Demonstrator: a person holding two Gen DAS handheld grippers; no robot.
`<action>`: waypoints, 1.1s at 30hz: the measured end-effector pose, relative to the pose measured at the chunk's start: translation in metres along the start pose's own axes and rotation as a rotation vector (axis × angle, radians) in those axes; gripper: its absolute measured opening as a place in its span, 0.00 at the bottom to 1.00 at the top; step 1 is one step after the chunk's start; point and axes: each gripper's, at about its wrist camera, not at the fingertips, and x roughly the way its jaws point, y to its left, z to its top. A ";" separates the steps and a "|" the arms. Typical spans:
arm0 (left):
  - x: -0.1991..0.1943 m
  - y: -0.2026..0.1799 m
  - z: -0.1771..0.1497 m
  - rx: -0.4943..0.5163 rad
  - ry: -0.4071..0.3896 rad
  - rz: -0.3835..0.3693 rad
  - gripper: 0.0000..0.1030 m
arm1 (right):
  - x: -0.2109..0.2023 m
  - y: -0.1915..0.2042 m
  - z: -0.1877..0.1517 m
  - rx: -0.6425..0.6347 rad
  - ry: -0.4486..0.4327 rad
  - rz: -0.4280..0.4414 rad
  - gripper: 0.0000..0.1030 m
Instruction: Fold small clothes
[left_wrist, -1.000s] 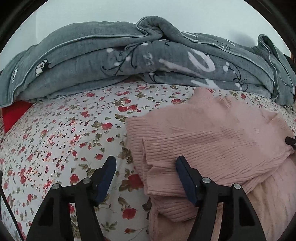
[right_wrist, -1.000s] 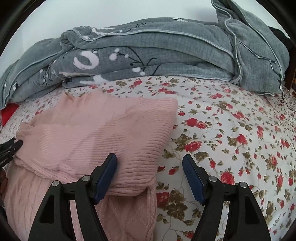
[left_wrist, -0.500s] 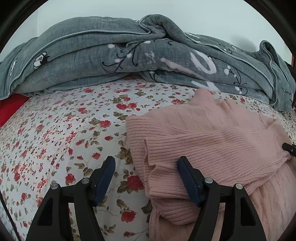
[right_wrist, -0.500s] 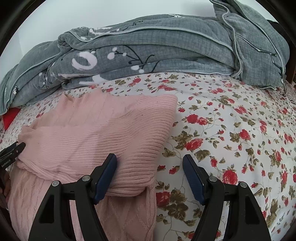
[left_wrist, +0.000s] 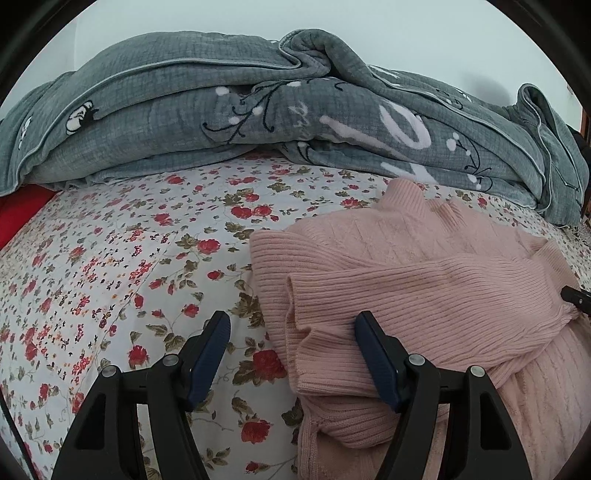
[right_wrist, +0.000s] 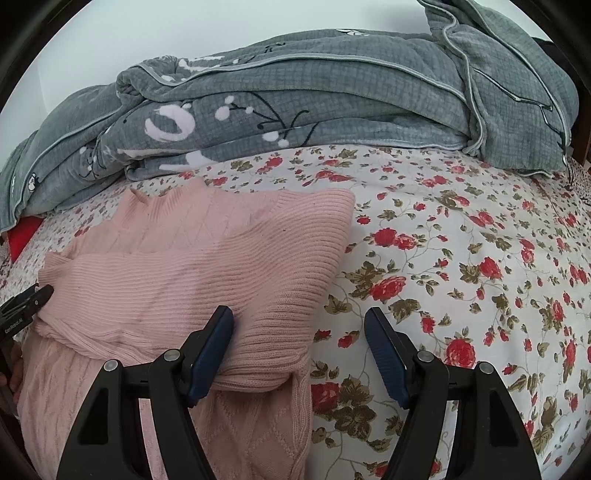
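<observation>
Left wrist view: sweater edge straddled by spread fingers

A pink sweater (left_wrist: 424, 280) is seen lying on the floral bedsheet (left_wrist: 129, 258), sleeves folded across, its long axis running toward the grey blanket (left_wrist: 221, 110). Each side edge is straddled by one gripper: left gripper (left_wrist: 291, 328) and right gripper (right_wrist: 299, 325) are both held apart, nothing clamped. Neither is judged nearer

Pink knit sweater (left_wrist: 424, 280), sleeves folded across body, flat on floral bedsheet (left_wrist: 147, 251).
</observation>
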 end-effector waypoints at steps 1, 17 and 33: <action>0.000 0.001 0.000 0.000 -0.001 0.000 0.68 | 0.001 0.000 0.000 0.000 0.001 0.000 0.69; 0.000 0.001 0.001 -0.001 -0.001 -0.001 0.68 | 0.000 0.001 0.000 -0.004 -0.002 -0.011 0.69; -0.001 -0.002 0.000 -0.004 -0.003 -0.006 0.68 | 0.001 0.002 0.001 -0.017 0.002 -0.037 0.74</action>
